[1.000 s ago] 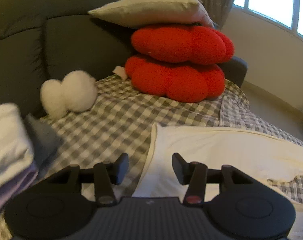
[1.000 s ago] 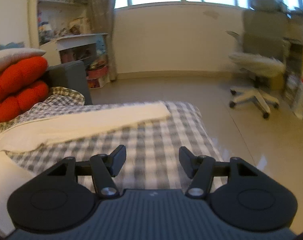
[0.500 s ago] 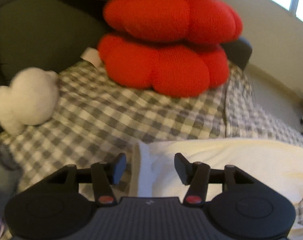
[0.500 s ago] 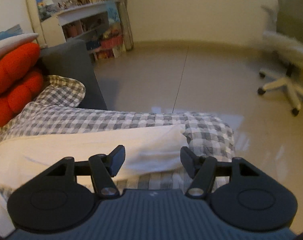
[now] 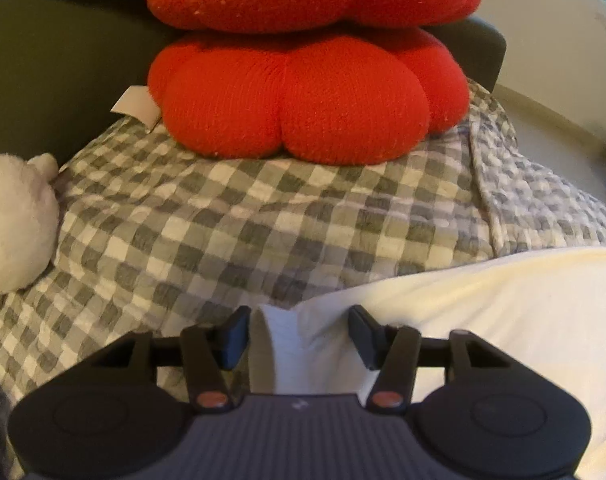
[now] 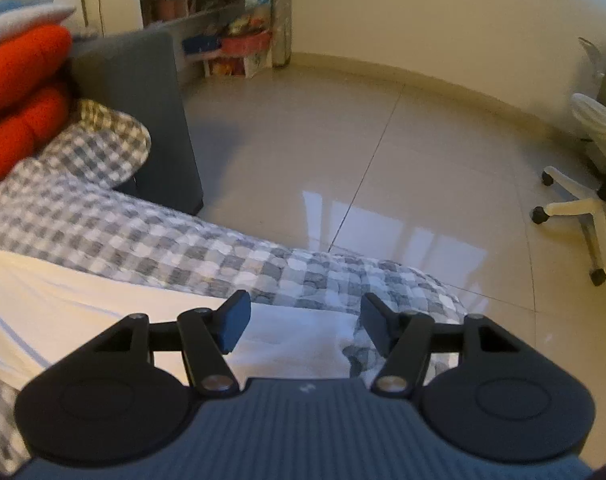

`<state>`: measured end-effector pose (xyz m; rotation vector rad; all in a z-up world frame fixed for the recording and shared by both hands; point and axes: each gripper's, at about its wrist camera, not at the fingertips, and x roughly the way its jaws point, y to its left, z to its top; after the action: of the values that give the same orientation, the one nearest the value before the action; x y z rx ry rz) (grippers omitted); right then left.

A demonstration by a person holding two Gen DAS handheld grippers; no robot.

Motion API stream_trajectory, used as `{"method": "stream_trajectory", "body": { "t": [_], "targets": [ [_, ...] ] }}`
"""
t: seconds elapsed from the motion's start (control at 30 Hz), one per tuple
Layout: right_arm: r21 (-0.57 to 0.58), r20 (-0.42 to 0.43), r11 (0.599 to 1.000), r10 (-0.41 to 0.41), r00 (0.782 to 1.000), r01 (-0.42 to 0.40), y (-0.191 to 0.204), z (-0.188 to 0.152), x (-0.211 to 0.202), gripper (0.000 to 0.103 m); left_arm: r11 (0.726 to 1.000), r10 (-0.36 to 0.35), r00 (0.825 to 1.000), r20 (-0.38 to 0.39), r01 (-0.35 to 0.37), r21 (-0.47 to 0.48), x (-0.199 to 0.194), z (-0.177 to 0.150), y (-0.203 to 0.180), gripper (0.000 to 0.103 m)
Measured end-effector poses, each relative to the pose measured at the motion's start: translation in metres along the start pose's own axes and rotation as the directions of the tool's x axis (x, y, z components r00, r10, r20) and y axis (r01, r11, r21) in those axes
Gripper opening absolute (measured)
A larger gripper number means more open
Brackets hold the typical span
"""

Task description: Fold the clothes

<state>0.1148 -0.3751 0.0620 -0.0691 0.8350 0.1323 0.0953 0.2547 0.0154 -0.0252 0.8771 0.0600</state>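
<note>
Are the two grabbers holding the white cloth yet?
No. Both the left gripper and right gripper stand open over corners of the white cloth.

Cream-white garment (image 5: 503,320) is lying flat on the grey-and-white checked cover (image 5: 243,232), stretching across it as a long band. In the left wrist view one end is sitting low in frame, its corner folding up into a small crease with a paler, bluish-white layer showing there. In the right wrist view the other end (image 6: 295,340) is lying near the cover's edge, a thin seam line running along the cloth.
</note>
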Motion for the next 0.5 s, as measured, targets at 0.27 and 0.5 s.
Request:
{"method": "stream_trajectory", "body": {
  "t": [0.27,0.5],
  "targets": [
    [0.013,-0.044,1.000,0.015,0.999,-0.015,-0.001,0.001,0.028,0.046,0.998,0.002,1.000,0.027,-0.004,0.058,-0.003,0.004,-0.011,0.009],
    [-0.043,0.007,0.999,-0.027,1.000,0.027,0.008,0.001,0.010,0.001,0.993,0.016,0.995,0.100,-0.027,0.111,-0.025,0.002,-0.015,0.006]
  ]
}}
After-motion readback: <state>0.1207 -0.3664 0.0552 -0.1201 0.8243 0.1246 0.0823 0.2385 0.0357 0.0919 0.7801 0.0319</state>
